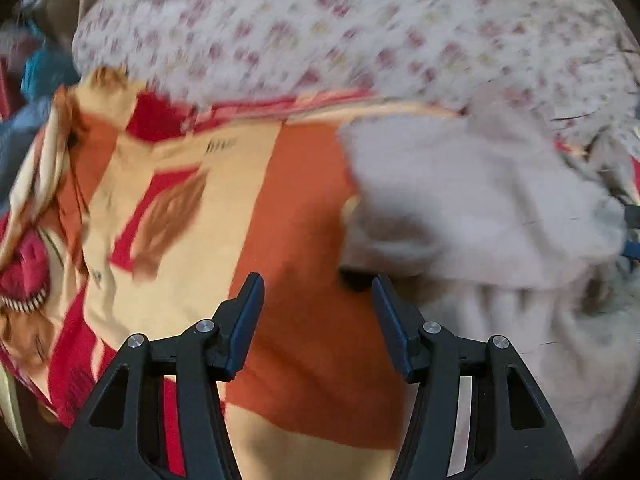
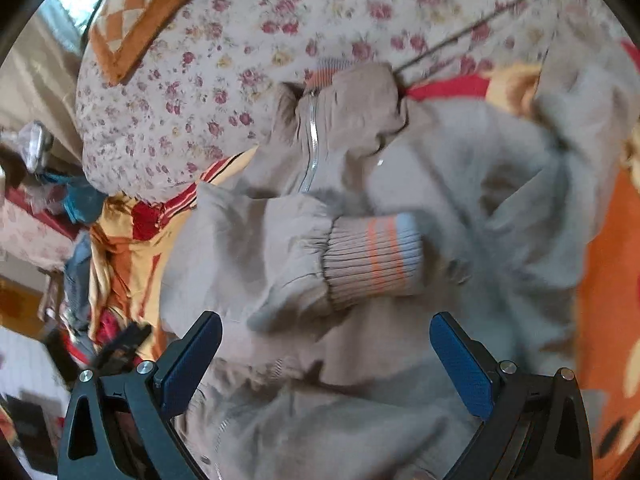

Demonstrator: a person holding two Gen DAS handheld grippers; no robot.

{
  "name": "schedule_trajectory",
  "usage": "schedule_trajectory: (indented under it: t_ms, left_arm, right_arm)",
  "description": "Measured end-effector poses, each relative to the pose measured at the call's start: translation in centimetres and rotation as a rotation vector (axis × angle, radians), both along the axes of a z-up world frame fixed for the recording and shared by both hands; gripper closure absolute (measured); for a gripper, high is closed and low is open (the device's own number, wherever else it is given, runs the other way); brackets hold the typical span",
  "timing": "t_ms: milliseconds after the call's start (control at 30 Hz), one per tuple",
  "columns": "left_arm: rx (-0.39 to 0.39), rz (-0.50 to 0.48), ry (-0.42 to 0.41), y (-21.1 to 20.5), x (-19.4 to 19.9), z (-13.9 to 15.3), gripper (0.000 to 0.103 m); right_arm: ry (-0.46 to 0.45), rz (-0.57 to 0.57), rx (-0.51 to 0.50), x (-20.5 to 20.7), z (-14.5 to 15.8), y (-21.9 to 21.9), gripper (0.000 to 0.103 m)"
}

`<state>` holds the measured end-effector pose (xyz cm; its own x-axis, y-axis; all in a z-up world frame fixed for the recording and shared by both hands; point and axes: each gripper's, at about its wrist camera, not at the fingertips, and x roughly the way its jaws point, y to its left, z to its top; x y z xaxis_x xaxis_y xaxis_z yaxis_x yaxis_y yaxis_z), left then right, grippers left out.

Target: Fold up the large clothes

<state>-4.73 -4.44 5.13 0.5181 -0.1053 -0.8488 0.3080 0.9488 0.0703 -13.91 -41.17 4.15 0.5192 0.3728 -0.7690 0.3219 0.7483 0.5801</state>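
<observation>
Between your right tongs [image 2: 326, 354], which stand wide open and hold nothing, lies the rumpled body of a beige jacket [image 2: 248, 248]. Just ahead of them a sleeve is folded across it, ending in a ribbed cuff [image 2: 374, 258] with orange stripes; farther ahead, the zipper [image 2: 311, 148] runs up to the collar. Your left tongs [image 1: 318, 302] are open too and empty, hovering over the orange, cream and red blanket [image 1: 280, 208], with the jacket [image 1: 472, 200] just to their right; its edge sits close by the right finger, though motion blur hides whether they touch. Beyond both lies a flowered quilt [image 2: 224, 76].

The jacket looks soft, thick and limp, probably fairly heavy for cloth, so it will likely sag and drag rather than hold a shape. The smooth shell may slip from a shallow pinch. Your firmest holds are probably the ribbed cuff, the hem and the shoulder seams, where the cloth is doubled. Take deep bites there, one side per tong, and avoid pinching the blanket beneath.
</observation>
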Motion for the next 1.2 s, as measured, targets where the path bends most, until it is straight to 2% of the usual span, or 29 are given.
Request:
schedule_trajectory:
  t_ms: [33, 100, 133, 167, 233, 333, 433, 567, 667, 700, 800, 933, 967, 1033, 1067, 1133, 1200]
  left_arm:
    - [-0.007, 0.007, 0.015, 0.1, 0.4, -0.6, 0.047]
    - [-0.012, 0.019, 0.034, -0.2, 1.1, -1.3, 0.047]
    - [-0.022, 0.027, 0.040, -0.5, 1.4, -1.6, 0.047]
    - [-0.034, 0.031, 0.045, -0.9, 1.6, -1.6, 0.047]
    - [-0.046, 0.028, 0.046, -1.4, 1.9, -1.4, 0.047]
    - [-0.082, 0.001, 0.044, -1.6, 1.7, -1.2, 0.047]
    - [-0.159, -0.013, 0.071, -1.2, 2.0, -0.9, 0.047]
    - [-0.301, -0.022, 0.105, -0.8, 2.7, 0.3, 0.047]
    - [-0.392, 0.005, 0.137, -0.8, 3.8, 1.1, 0.031]
    - [-0.415, 0.009, 0.142, -1.0, 4.2, 1.1, 0.029]
    - [-0.424, -0.009, 0.174, -2.5, 5.7, 0.4, 0.029]
    - [-0.363, -0.049, 0.260, -5.8, 7.7, -2.3, 0.029]
    - [-0.349, -0.061, 0.266, -6.3, 8.0, -2.9, 0.031]
    - [-0.339, -0.066, 0.219, -6.4, 8.0, -3.0, 0.072]
    - [-0.340, -0.060, 0.230, -6.4, 8.2, -3.0, 0.093]
    - [-0.389, -0.025, 0.228, -5.3, 8.7, -2.4, 0.098]
    - [-0.381, 0.003, 0.168, -4.1, 8.8, -1.3, 0.100]
  right_arm:
    - [0.003, -0.013, 0.020, 0.4, -0.6, 0.1, 0.004]
    - [-0.002, -0.047, 0.052, 1.0, -1.5, 0.0, 0.035]
    - [0.004, -0.067, 0.060, 1.3, -1.7, -0.1, 0.061]
    - [-0.004, -0.082, 0.061, 1.4, -1.6, -0.3, 0.067]
    - [-0.078, -0.081, -0.006, 1.1, 0.2, -0.5, 0.076]
    - [-0.185, -0.105, -0.198, -0.2, 3.5, -1.1, 0.079]
    - [-0.181, -0.165, -0.284, -0.9, 3.8, -3.3, 0.079]
    - [-0.058, -0.160, -0.284, -0.1, 0.4, -4.8, 0.079]
    - [-0.061, -0.182, -0.265, -0.5, -0.3, -5.4, 0.079]
    - [-0.063, -0.190, -0.260, -0.6, -0.3, -5.7, 0.079]
    - [-0.067, -0.205, -0.259, -0.9, -0.2, -6.1, 0.079]
    - [-0.058, -0.193, -0.284, -1.3, -0.2, -5.8, 0.079]
    - [-0.057, -0.195, -0.285, -1.5, -0.2, -5.9, 0.079]
    - [-0.053, -0.195, -0.279, -1.7, -0.4, -6.0, 0.079]
    - [-0.051, -0.193, -0.278, -1.8, -0.4, -5.9, 0.079]
    - [-0.046, -0.181, -0.288, -1.6, -0.3, -5.4, 0.079]
    - [-0.051, -0.166, -0.280, -1.2, 0.0, -4.7, 0.079]
